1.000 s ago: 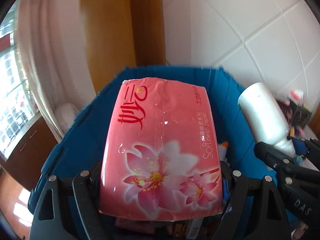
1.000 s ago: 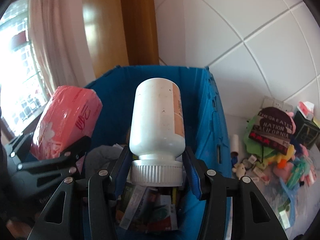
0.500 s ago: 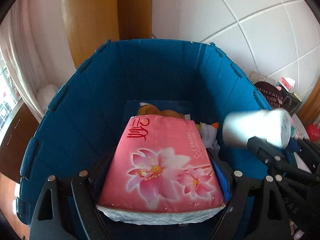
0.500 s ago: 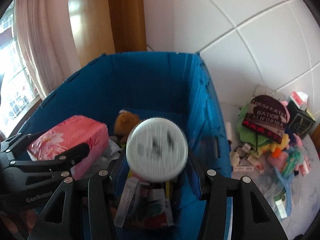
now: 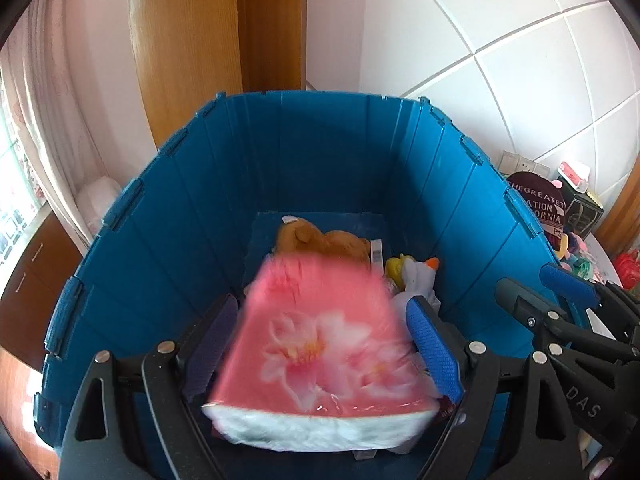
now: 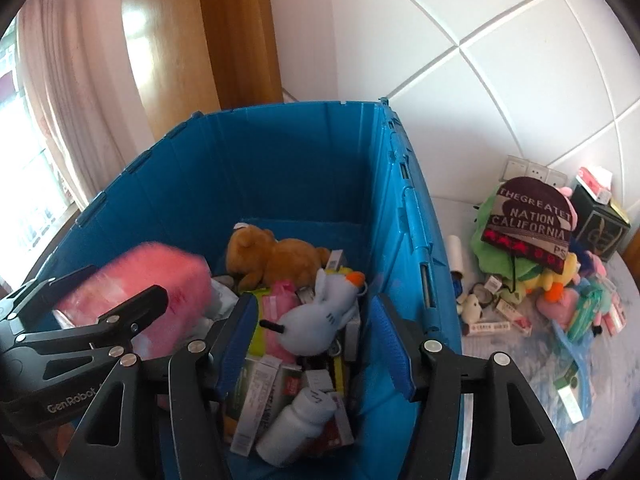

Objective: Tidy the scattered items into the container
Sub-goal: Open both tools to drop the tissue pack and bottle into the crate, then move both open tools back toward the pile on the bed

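A blue plastic crate (image 5: 328,152) (image 6: 280,152) holds a brown teddy bear (image 6: 276,258), a pale blue plush toy (image 6: 320,312), boxes and a white bottle (image 6: 296,428) lying on the pile. My left gripper (image 5: 320,344) hangs over the crate, jaws open. The pink tissue pack (image 5: 320,348) lies blurred between its fingers, apart from the pads; it also shows in the right wrist view (image 6: 140,292). My right gripper (image 6: 314,344) is open and empty above the bottle.
To the crate's right on the white table lies a heap of scattered items: a dark beanie with lettering (image 6: 528,220), plush toys (image 6: 556,280), small boxes (image 6: 490,326) and a dark box (image 6: 600,228). A tiled wall stands behind, curtain and window at left.
Both grippers have opened. The white bottle dropped from my right gripper into the crate. The tissue pack has come free of my left gripper's pads and is dropping into the crate.
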